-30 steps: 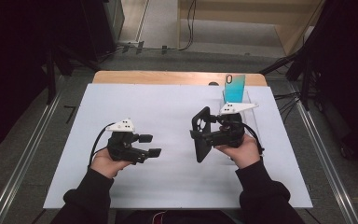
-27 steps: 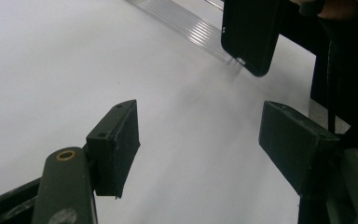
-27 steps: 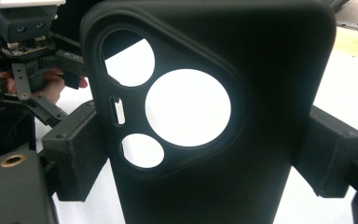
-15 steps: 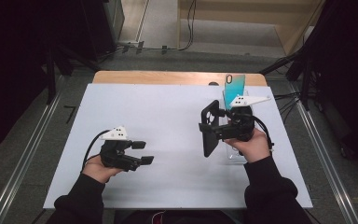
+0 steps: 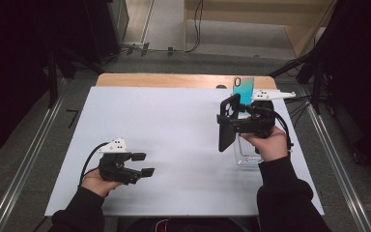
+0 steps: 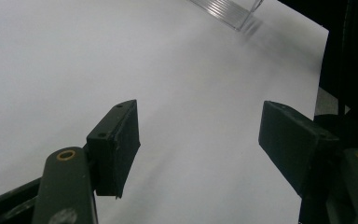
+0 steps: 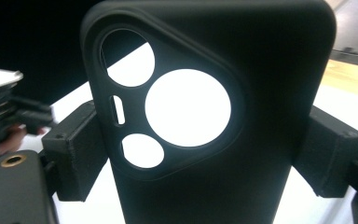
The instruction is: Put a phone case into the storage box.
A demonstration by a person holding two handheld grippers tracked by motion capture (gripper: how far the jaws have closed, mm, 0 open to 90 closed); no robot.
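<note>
- Black soft phone case (image 5: 228, 122) with a large camera cut-out of three round holes and a slot, held upright above the right half of the table, cut-out end uppermost.
- Clamped across its width by the right gripper (image 7: 200, 149), one black pad pressed on each long edge, as seen in the right gripper view.
- In the high view, right gripper (image 5: 232, 124) raised off the surface, pointing left, with its grey three-cornered plate on top.
- Just below and behind it, a clear plastic stand (image 5: 247, 150) on the table, partly hidden by the right hand (image 5: 269, 144).
- Farther back, a teal-to-blue flat phone-shaped piece (image 5: 244, 90) standing upright near the table's far edge.
- Left gripper (image 5: 145, 164) well apart, low over the near left part of the white tabletop (image 5: 174, 125), pointing right.
- Its jaws spread wide with nothing between them, bare white surface showing in the gap; left gripper (image 6: 198, 140) in its own view.
- Strip of light wood (image 5: 174, 80) along the far edge of the table.
</note>
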